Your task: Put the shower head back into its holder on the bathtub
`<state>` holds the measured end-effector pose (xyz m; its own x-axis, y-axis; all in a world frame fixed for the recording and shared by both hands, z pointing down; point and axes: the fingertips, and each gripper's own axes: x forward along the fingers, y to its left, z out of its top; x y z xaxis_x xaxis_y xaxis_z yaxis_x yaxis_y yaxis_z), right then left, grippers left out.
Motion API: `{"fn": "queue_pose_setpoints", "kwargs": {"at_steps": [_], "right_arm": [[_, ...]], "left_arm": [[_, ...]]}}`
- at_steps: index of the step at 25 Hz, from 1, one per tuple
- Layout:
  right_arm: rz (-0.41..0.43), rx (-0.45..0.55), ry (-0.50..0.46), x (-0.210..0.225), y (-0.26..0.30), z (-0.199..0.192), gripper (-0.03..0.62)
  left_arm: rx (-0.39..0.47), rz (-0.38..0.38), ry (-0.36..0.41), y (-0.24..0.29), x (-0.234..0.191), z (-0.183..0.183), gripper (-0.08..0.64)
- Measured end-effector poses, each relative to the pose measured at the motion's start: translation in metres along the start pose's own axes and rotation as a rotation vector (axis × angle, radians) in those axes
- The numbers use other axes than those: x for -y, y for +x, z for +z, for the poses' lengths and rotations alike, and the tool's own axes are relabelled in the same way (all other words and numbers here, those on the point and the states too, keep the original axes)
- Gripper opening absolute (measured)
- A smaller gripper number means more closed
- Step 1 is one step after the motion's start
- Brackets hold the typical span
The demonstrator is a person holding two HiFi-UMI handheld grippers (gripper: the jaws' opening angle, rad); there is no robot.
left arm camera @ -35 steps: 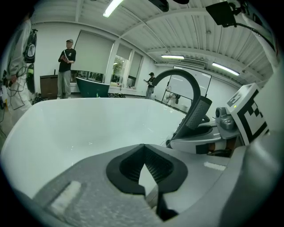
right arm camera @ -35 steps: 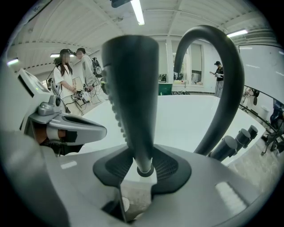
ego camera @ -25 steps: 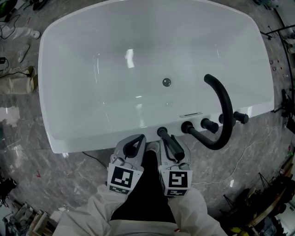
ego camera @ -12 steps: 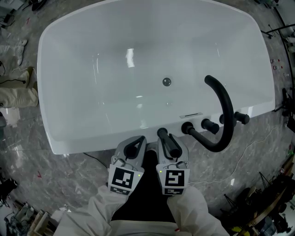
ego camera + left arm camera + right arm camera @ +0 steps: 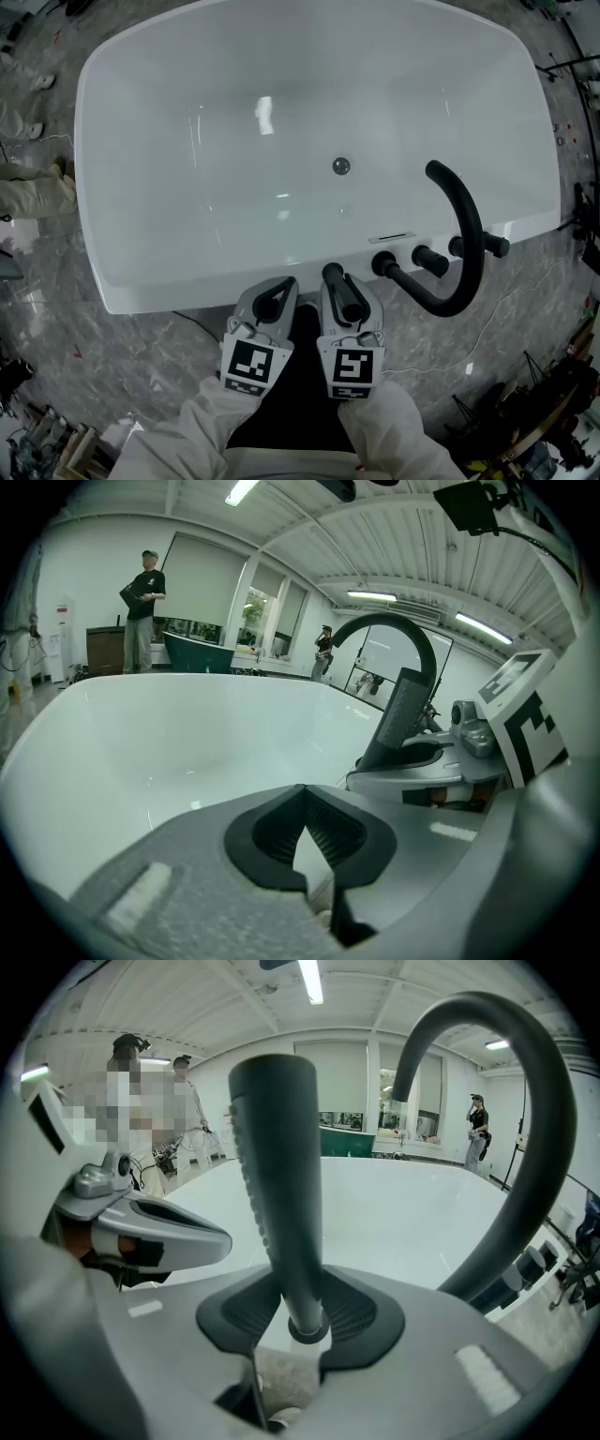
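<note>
While both forearms in white sleeves (image 5: 202, 427) are drawn in close together at the near side of the bathtub (image 5: 89, 216), the two grippers sit side by side. They point forward and downward at its near rim, their marker cubes (image 5: 251, 366) facing up.

The right gripper (image 5: 352, 298) pinches the black shower head (image 5: 343, 292) low on its handle. In the right gripper view the ribbed pads (image 5: 234, 1321) press on the stem from both sides just above a ring at its lower end, and the shower head (image 5: 281, 1176) stands up from the right gripper (image 5: 302, 1312) over the white basin. From the head view its far tip lies at the tub's near rim, just left of the first of three black knobs (image 5: 382, 262). Whether it touches the rim or sits in any fitting cannot be told.

The left gripper (image 5: 272, 302) rests just beside the right one. In its own view the left gripper (image 5: 305, 832) has its jaw tips pressed together with nothing between them.

Right of the knobs, the black arched spout (image 5: 469, 234) curves out over the tub, well apart from the drain (image 5: 341, 166) in the middle of the basin. In the right gripper view the spout (image 5: 534, 1147) arcs to the right of the shower head. Grey marbled floor (image 5: 56, 347) surrounds the tub.
</note>
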<state>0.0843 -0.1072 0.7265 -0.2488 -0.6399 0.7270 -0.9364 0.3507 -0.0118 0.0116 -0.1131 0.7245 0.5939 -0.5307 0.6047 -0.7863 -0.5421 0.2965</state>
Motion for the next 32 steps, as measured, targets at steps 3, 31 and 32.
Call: {"fn": "queue_pose_setpoints", "kwargs": {"at_steps": [3,31,32], "right_arm": [[-0.006,0.004,-0.003,0.0,0.0,0.0,0.14],[0.12,-0.094,0.116,-0.014,-0.016,-0.029,0.209],[0.124,-0.093,0.151,-0.012,-0.023,-0.028,0.201]], "left_arm": [[0.0,-0.001,-0.002,0.0,-0.001,0.0,0.002],[-0.005,0.032,0.027,-0.016,0.008,0.003,0.002],[-0.005,0.034,0.028,-0.02,0.008,0.006,0.002]]}}
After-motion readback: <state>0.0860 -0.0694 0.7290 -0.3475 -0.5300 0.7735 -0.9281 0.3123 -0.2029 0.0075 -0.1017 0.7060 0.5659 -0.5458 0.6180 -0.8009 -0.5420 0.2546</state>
